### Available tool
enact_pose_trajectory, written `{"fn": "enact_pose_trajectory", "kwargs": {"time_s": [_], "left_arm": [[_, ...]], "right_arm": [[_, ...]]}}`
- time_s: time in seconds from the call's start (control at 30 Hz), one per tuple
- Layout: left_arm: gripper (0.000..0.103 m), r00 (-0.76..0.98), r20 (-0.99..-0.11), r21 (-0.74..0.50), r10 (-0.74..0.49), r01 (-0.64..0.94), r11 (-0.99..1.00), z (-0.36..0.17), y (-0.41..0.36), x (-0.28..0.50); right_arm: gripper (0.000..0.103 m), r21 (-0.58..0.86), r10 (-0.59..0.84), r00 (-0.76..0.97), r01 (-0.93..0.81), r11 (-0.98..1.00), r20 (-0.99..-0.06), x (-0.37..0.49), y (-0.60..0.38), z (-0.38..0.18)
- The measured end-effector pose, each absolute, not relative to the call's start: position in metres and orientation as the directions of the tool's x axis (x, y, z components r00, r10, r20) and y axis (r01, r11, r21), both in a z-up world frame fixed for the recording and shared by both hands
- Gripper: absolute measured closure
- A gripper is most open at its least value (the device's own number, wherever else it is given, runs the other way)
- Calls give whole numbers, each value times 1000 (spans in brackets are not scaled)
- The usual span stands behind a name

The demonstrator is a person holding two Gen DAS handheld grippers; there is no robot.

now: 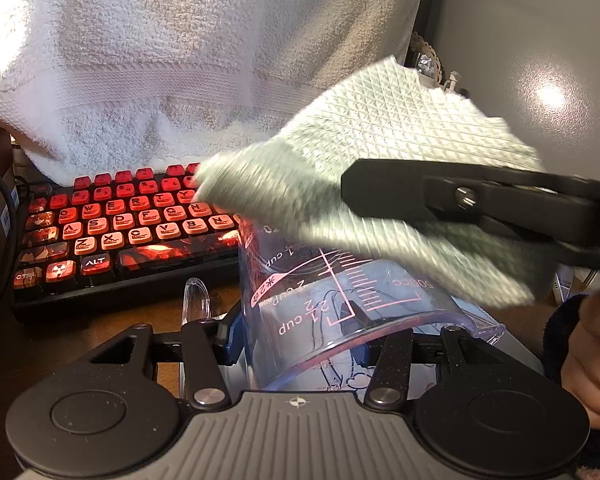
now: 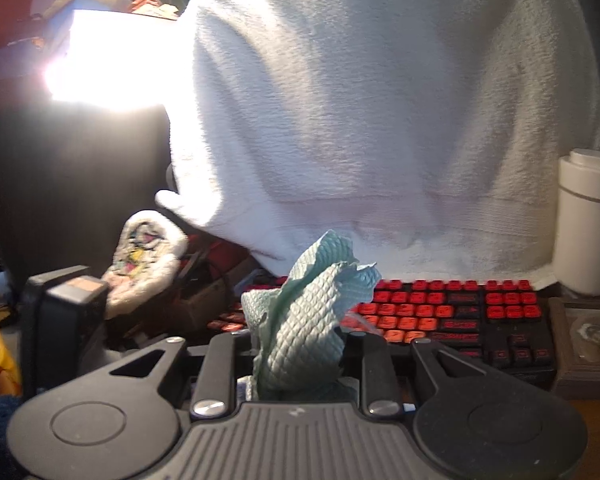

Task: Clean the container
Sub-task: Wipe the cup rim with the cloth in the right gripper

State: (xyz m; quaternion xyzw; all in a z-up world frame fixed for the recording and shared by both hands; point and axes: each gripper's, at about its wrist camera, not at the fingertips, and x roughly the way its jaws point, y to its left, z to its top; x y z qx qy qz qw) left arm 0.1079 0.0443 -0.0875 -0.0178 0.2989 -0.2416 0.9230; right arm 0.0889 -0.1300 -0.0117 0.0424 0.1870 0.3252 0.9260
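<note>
Leftmost, backlit keyboard (image 1: 124, 236), red keys, under hanging white towel (image 1: 160, 60); not part of the job

Centre, clear measuring cup (image 1: 340, 300), lying tilted, mouth toward the camera, long axis along the fingers of left gripper (image 1: 300, 344); clamped at part spread across the cup's wall

Right, right gripper (image 1: 380, 192), coming in from the right edge above the cup, pressed together on green textured cloth (image 1: 380, 168); cloth overhanging the cup's far end, contact with it not clear

Judged: cloth hand nearer the work; cloth must come down toward the near mouth to wipe inside
</note>
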Motion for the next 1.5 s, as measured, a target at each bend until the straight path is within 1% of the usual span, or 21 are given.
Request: {"fn": "enact_pose_trajectory", "kwargs": {"time_s": [0.13, 0.27, 0.33, 0.43, 0.57, 0.7, 0.77, 0.97, 1.07, 1.23, 1.4, 1.5], "left_arm": [[55, 705, -543, -177, -456, 435, 883, -87, 44, 108], [55, 705, -543, -177, -456, 435, 883, -87, 44, 107], [55, 705, -543, -176, -456, 435, 883, -87, 43, 107], [55, 705, -543, -176, -456, 435, 883, -87, 43, 108], [55, 705, -543, -176, -456, 436, 883, -87, 44, 108], [55, 705, -543, -176, -456, 436, 883, -87, 43, 108], [55, 705, -543, -176, -456, 436, 883, -87, 43, 108], [55, 705, -543, -176, -456, 436, 883, -87, 42, 107], [55, 705, -543, -177, -456, 436, 883, -87, 42, 107], [55, 705, -543, -176, -456, 436, 883, -86, 43, 106], [55, 704, -543, -177, -457, 436, 883, -87, 44, 107], [55, 705, -543, -176, -456, 436, 883, -87, 44, 106]], "right_arm": [[80, 224, 703, 642, -670, 708, -305, 83, -128, -11], [80, 221, 710, 635, -678, 701, -304, 82, -127, -10], [80, 219, 685, 662, -651, 727, -305, 84, -128, -9], [80, 195, 609, 726, -578, 792, -320, 89, -129, -11], [80, 247, 602, 727, -549, 798, -330, 98, -137, -12], [80, 245, 600, 729, -547, 800, -330, 99, -138, -13], [80, 227, 607, 724, -563, 795, -328, 96, -135, -13], [79, 226, 721, 622, -688, 690, -307, 84, -128, -11], [79, 223, 742, 598, -713, 665, -303, 80, -126, -10], [80, 216, 713, 631, -683, 697, -306, 81, -126, -9], [80, 174, 612, 726, -590, 789, -315, 85, -125, -11], [80, 202, 600, 733, -566, 799, -321, 91, -129, -12]]}}
